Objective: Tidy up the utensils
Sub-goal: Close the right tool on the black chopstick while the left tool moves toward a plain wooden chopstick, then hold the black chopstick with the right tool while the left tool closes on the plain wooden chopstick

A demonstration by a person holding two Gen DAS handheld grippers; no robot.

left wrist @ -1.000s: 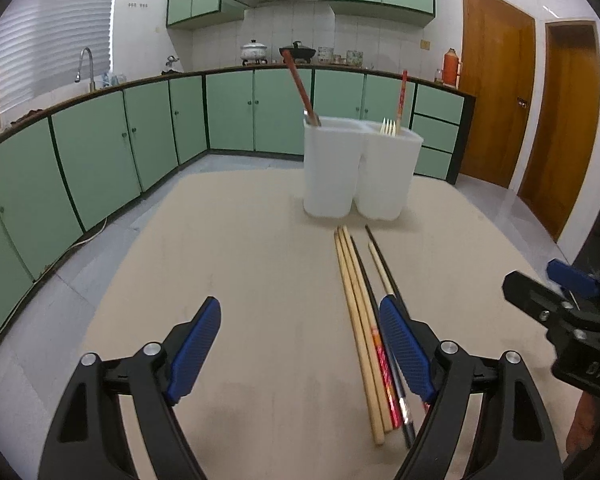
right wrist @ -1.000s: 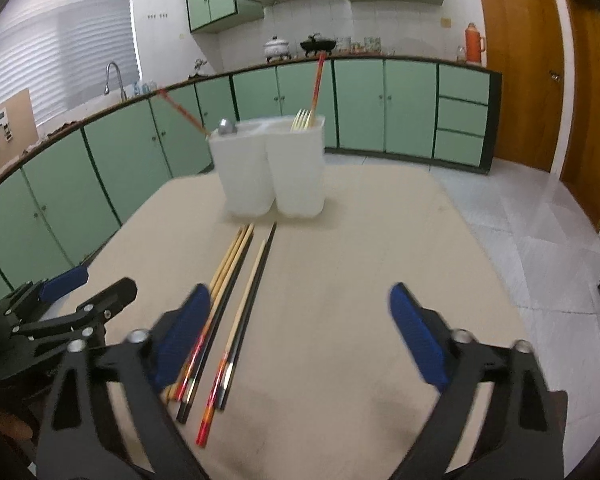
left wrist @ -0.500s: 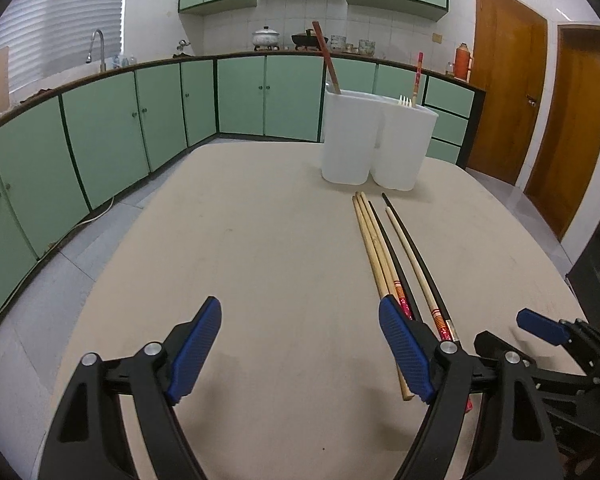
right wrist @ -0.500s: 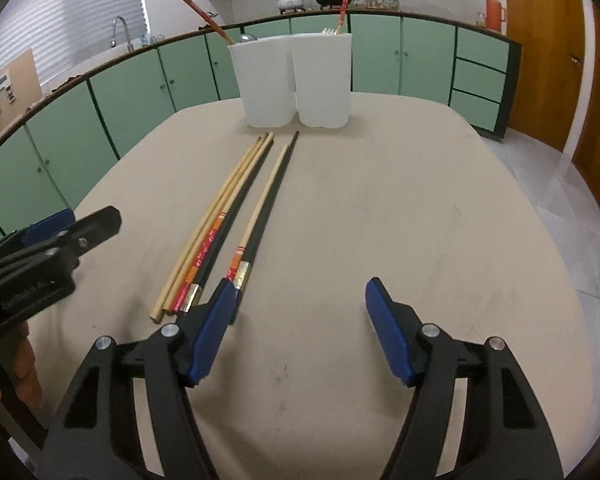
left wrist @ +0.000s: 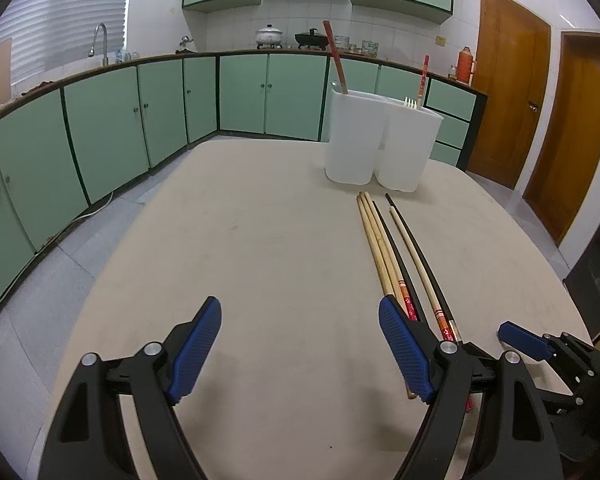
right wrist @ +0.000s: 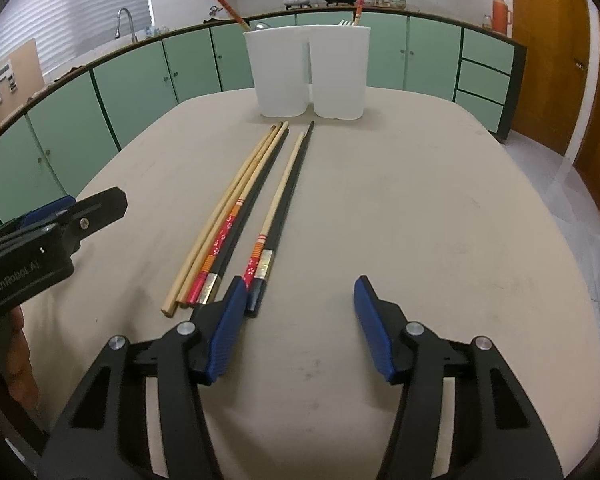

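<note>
Right tool [right wrist: 300, 322] hangs low over the tan bench [right wrist: 420, 208], and its blue pads are closing with only bare bench between them. Nothing is gripped. Its left pad [right wrist: 224, 332] sits just beside the near ends of the long chopsticks [right wrist: 260, 208], which lie flat on the bench ahead of it and a bit to its left. The sticks come in two bunches: pale wooden ones with a red flowered one and a black one, then a second pair, one pale and red, one black. They all point away from the tool toward the white plastic holder with two cups [right wrist: 308, 70], which stands upright far ahead at the back of the bench. A red stick, a spoon and a fork poke out of it.

Left tool [left wrist: 300, 344] is spread wide and grips nothing. The same chopsticks [left wrist: 384, 248] run ahead on its right side, passing under its right pad [left wrist: 404, 348]. The white holder [left wrist: 380, 140] is far ahead to its right. Green cupboards [left wrist: 100, 128] ring the room behind.
</note>
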